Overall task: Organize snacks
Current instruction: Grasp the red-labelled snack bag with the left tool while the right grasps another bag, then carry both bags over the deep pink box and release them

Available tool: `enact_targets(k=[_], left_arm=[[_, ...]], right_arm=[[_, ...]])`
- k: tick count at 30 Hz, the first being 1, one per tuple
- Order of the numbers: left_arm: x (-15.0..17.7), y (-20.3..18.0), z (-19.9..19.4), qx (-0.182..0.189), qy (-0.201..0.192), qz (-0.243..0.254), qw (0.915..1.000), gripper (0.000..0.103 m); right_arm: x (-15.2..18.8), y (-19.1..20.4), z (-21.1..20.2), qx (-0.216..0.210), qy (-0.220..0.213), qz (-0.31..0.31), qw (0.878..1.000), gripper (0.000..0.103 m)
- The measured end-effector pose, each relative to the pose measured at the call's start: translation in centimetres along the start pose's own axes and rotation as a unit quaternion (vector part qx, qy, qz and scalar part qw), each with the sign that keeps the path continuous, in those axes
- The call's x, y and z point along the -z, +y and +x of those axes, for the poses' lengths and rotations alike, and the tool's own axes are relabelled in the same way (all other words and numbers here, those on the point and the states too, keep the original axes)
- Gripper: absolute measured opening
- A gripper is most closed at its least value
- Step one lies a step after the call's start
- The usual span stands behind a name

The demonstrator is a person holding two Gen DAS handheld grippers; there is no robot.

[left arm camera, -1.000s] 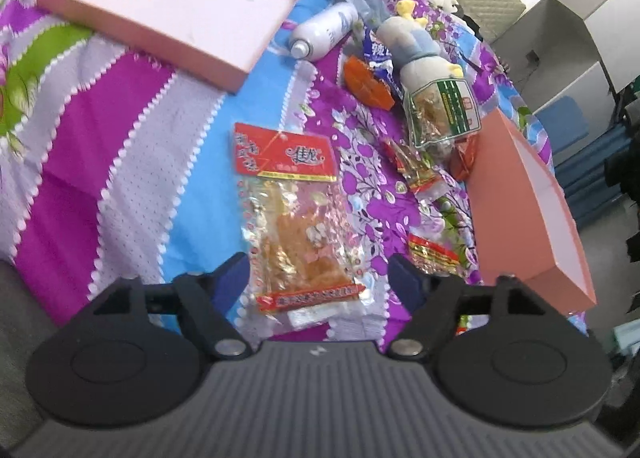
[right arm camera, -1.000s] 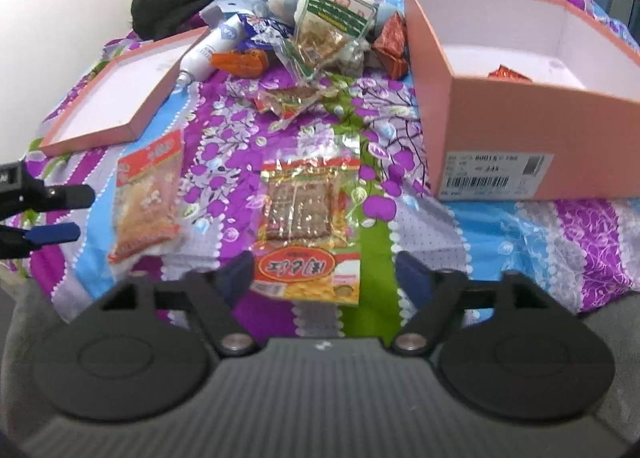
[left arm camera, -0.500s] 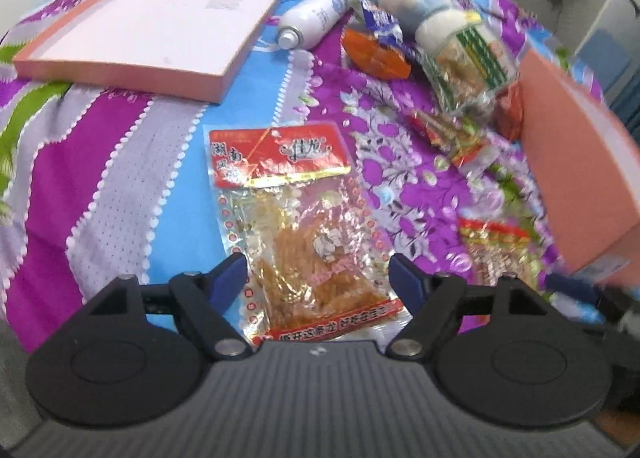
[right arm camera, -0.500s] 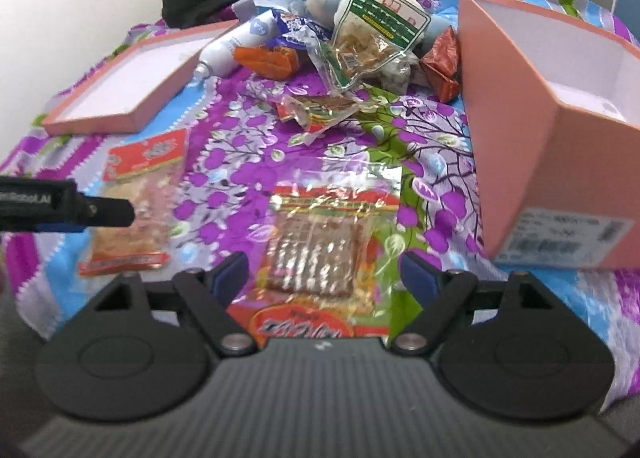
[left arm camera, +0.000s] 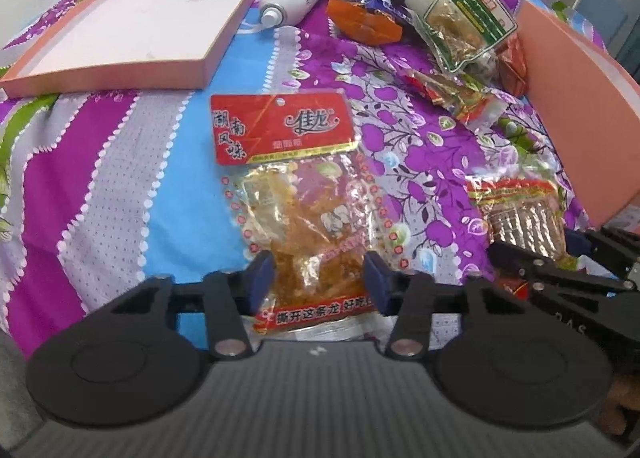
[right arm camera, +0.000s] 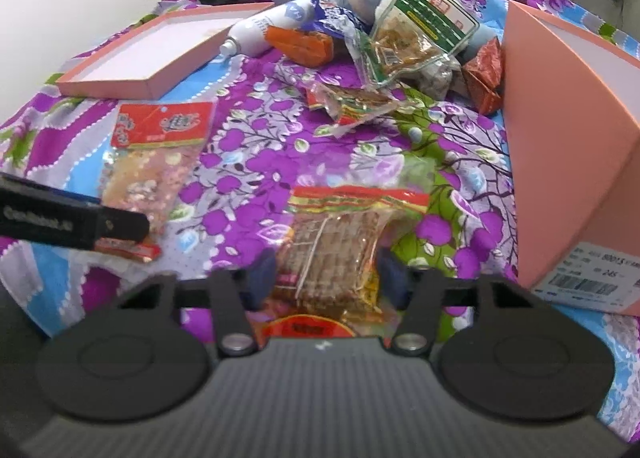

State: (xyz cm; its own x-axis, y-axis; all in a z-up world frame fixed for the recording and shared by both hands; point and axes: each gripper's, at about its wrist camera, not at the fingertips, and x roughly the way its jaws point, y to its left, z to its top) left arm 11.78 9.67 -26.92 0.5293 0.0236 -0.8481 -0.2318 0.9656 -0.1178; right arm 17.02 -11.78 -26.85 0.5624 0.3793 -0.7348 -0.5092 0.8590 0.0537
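Barcode label (right arm camera: 586, 285): right view only

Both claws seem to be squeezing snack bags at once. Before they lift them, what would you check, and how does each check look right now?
1. Red-header snack bag sits between the left gripper fingers: ok, its lower end is between them as they close.
2. Brown-biscuit snack bag sits between the right gripper fingers: ok, fingers closing on both sides.
3. Firm grip on each bag: cannot tell, the fingers are not done closing.
4. Pink box is open to receive snacks: ok, the top is open.
5. The two grippers are apart: ok, though close together.
6. Nothing lies on either bag: ok.
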Motion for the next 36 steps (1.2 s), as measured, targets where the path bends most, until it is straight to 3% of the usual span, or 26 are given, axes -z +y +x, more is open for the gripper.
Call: enact_targets(k=[8,18,36], left_arm=[[-0.2,0.7,-1.0,0.018,-0.004,-0.007,0.9998,0.033],[-0.8,0.2,-4.9,0.042,-0.037,-0.027,0.9981,0.031],[-3.8,-4.2,-14.9,0.079,-0.114,-0.023,0.9901,0.03]], right_arm=[[-0.7,0.1,-1.4,0.007,-0.013,0.012,1.0,0.039],[-1.3,-0.7,-5.4,0.014,-0.036,0.044,0.998,0.039],[-4.5,-3.1,-15.7,0.03,-0.145,0.086,0.985,0.039]])
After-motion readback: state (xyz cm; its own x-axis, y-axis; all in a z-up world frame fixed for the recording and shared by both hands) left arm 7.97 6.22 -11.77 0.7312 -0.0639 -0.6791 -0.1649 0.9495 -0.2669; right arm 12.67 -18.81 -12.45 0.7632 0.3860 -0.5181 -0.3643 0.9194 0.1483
